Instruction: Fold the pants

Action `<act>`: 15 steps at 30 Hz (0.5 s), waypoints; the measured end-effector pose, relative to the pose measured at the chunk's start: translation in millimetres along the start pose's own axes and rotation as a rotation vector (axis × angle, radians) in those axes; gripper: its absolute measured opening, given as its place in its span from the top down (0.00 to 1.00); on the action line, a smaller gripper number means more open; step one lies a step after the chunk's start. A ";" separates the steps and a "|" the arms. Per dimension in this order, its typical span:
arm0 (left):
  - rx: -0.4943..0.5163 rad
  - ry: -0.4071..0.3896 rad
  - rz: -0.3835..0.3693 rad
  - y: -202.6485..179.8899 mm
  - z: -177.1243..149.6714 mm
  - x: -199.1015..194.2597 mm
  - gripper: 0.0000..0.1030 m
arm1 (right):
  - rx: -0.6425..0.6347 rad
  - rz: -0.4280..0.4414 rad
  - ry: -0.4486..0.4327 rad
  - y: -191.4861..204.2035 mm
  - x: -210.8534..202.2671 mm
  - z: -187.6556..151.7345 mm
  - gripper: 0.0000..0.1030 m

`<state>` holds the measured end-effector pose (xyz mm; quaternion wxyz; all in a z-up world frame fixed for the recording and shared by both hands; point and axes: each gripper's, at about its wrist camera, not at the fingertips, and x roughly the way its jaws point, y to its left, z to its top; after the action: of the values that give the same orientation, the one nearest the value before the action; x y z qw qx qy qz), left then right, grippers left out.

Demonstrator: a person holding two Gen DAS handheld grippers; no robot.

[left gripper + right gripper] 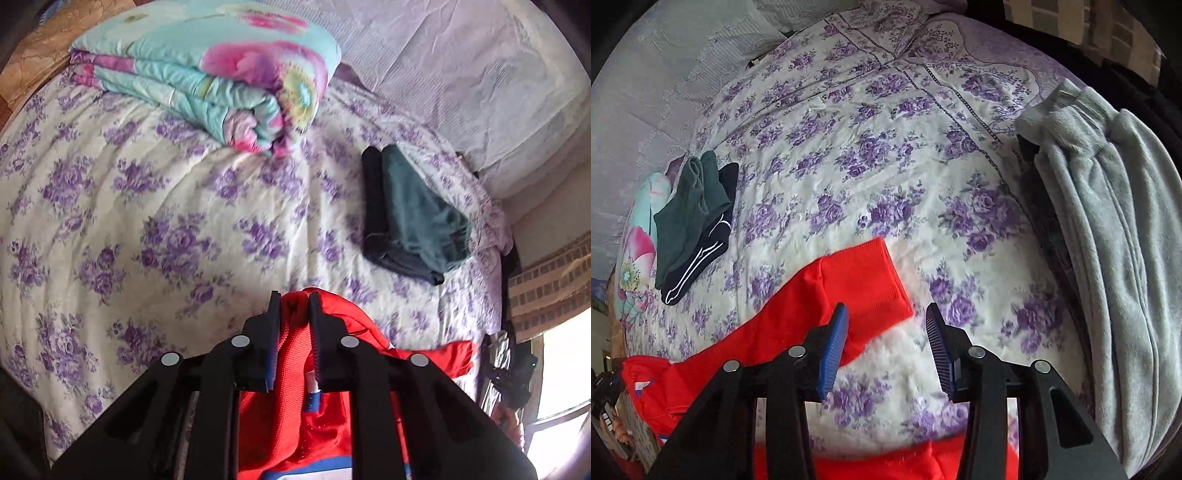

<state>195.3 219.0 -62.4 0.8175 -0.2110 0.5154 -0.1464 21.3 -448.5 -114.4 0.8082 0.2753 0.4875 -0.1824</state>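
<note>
Red pants (pixel 291 417) with a white and blue stripe lie on the bed's flowered cover (pixel 166 221). My left gripper (pixel 294 306) is shut on their ribbed red waist edge, which bunches up between the two blue pads. In the right wrist view a red pant leg (pixel 849 273) stretches from lower left to its cuff at mid frame. My right gripper (pixel 886 314) stands open just above the cover. Its left finger (pixel 836 332) overlaps the leg's edge, and only bare cover shows between the jaws. More red cloth (pixel 886 461) shows at the bottom edge.
A folded pile of dark green and black pants (pixel 413 214) (pixel 694 218) sits on the bed. A folded flowered quilt (pixel 221 74) and a white pillow (pixel 461 74) lie at the head. Grey fleece pants (pixel 1108 240) hang along the right side of the bed.
</note>
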 end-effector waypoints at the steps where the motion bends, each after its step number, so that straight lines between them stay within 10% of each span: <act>1: 0.001 -0.019 -0.001 -3.8 4.3 -4.2 0.87 | 0.006 0.000 0.005 0.5 9.1 7.7 0.57; 8: 0.005 0.034 0.094 -2.8 -3.9 19.1 0.86 | 0.062 0.073 0.105 1.5 63.4 21.7 0.51; 11: -0.027 0.024 0.082 3.8 -4.3 17.0 0.86 | -0.003 0.085 0.081 10.7 49.1 17.3 0.89; 15: -0.033 0.019 0.066 3.7 -2.1 9.0 0.86 | -0.022 0.193 -0.024 8.9 -11.4 9.9 0.94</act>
<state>197.3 217.8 -72.0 0.8133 -0.2061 0.5322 -0.1129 27.9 -447.5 -98.2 0.8309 0.3097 0.4509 -0.1018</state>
